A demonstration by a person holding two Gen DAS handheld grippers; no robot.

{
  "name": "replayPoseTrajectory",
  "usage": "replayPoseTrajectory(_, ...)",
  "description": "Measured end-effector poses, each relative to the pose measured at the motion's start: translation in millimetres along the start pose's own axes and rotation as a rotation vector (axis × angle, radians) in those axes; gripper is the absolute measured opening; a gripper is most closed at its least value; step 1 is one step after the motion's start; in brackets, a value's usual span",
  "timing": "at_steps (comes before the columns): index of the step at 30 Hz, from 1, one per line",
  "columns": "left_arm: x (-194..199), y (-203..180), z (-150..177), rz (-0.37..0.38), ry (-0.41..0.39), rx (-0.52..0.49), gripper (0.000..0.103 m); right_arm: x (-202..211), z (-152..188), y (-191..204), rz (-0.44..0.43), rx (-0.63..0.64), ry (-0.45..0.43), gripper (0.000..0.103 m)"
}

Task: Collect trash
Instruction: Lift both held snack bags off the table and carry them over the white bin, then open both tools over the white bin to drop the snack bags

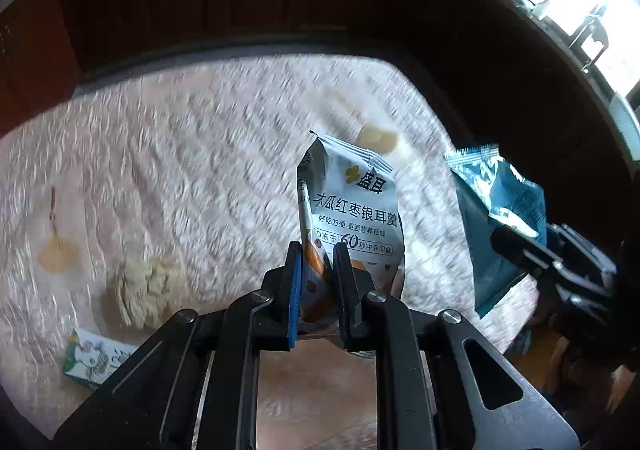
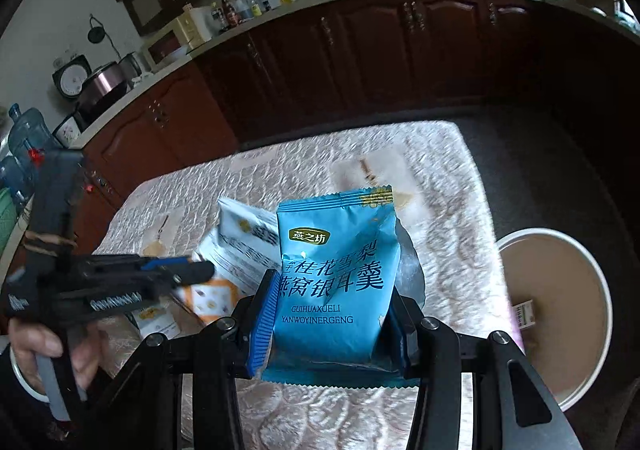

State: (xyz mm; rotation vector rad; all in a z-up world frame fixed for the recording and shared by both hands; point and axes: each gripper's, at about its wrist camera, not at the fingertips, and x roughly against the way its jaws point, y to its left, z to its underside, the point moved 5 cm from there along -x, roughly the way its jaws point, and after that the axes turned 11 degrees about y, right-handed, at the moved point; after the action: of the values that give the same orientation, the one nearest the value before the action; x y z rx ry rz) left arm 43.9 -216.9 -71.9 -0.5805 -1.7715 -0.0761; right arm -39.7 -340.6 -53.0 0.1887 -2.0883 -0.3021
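My left gripper (image 1: 316, 250) is shut on a white snack packet (image 1: 352, 202) and holds it upright above the table; both also show in the right wrist view, the gripper (image 2: 200, 270) and packet (image 2: 240, 246) at left. My right gripper (image 2: 332, 294) is shut on a blue snack packet (image 2: 336, 274), held above the table's right side. The blue packet (image 1: 500, 202) and right gripper (image 1: 520, 250) appear at the right of the left wrist view. A white round bin (image 2: 560, 314) stands on the floor right of the table.
The table (image 1: 180, 154) has a pale patterned cloth. On it lie a crumpled beige wad (image 1: 144, 290), a small green-and-white carton (image 1: 92, 360) and yellowish scraps (image 1: 378, 138). Dark wooden cabinets (image 2: 320, 62) and a kitchen counter stand behind.
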Motion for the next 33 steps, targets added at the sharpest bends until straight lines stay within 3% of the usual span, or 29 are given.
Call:
replayPoseTrajectory(12,12,-91,-45,0.069,-0.057,-0.108,0.013,61,5,-72,0.136,-0.105,-0.096,0.046)
replayPoseTrajectory(23,-33,-178,-71,0.102,-0.017,-0.199,0.013,74,31,-161,0.217,-0.271,-0.070,0.046)
replayPoseTrajectory(33,-77,-205,-80,0.111,0.030,-0.217,0.013,59,57,-209,0.230,-0.389,-0.019,0.046)
